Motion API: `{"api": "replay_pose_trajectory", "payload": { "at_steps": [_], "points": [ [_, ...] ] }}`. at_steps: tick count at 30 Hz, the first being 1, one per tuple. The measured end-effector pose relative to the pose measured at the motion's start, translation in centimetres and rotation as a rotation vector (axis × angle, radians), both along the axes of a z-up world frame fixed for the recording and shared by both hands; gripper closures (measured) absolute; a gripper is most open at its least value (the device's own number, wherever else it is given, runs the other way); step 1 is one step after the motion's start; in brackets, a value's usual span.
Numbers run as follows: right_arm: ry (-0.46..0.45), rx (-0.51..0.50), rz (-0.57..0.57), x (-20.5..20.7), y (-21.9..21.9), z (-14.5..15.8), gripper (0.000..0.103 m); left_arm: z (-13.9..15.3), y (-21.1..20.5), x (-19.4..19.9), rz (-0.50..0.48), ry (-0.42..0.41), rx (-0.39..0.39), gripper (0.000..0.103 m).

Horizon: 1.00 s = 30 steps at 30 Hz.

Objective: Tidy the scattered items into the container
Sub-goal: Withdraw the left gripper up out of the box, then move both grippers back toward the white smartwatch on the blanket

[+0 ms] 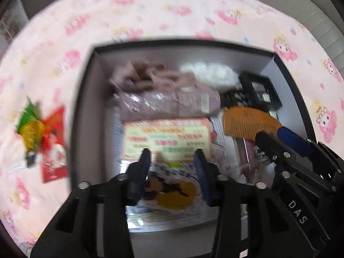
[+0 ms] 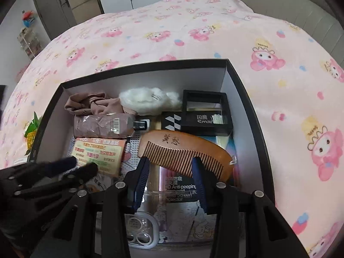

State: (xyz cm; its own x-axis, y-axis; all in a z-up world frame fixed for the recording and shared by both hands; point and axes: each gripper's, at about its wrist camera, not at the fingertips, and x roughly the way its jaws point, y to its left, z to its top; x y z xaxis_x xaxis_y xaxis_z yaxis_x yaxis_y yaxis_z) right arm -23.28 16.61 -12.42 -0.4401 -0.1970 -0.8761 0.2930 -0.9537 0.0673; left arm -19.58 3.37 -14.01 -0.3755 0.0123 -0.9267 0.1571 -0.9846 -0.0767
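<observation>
A black box with a white inside [image 1: 86,99] [image 2: 243,90] sits on a pink bed and holds several items. My left gripper [image 1: 173,161] is open and empty over an orange card packet [image 1: 166,138] inside the box. My right gripper [image 2: 169,167] is open over a wooden comb [image 2: 185,148] that lies in the box; the comb also shows in the left wrist view [image 1: 249,122]. Outside the box to its left lie a red packet [image 1: 53,148] and a green and yellow packet [image 1: 30,124] on the bedspread.
The box also holds a brown pouch [image 2: 101,124], brown cloth [image 2: 90,103], white cotton [image 2: 146,99], a black frame box [image 2: 206,111], a screen protector pack [image 2: 180,187] and a clear phone case [image 2: 142,230]. Pink cartoon bedspread [image 2: 193,32] surrounds it.
</observation>
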Motion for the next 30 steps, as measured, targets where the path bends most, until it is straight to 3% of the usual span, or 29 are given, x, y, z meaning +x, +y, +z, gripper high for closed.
{"api": "replay_pose_trajectory", "payload": {
  "at_steps": [2,7,14,18,22,30],
  "points": [
    [0.019,0.012,0.012,0.8,0.0,0.8,0.066,1.4,0.0,1.0,0.014,0.049,-0.009,0.05],
    [0.132,-0.085,0.044,4.3,0.8,5.3,0.061,6.1,-0.5,3.6,0.045,0.2,-0.051,0.04],
    [0.237,-0.125,-0.041,7.3,3.0,9.0,0.047,11.0,-1.2,6.5,0.058,0.311,-0.09,0.012],
    [0.298,-0.105,-0.061,9.5,3.5,11.1,0.046,12.6,-1.0,8.7,0.044,0.355,-0.073,0.011],
    [0.364,-0.124,-0.065,12.4,3.7,13.9,0.037,15.1,-0.9,11.7,0.048,0.401,-0.091,0.01],
    [0.392,-0.138,0.002,16.4,1.5,15.9,0.037,17.4,-2.4,16.8,0.087,0.43,-0.127,0.01]
  ]
}}
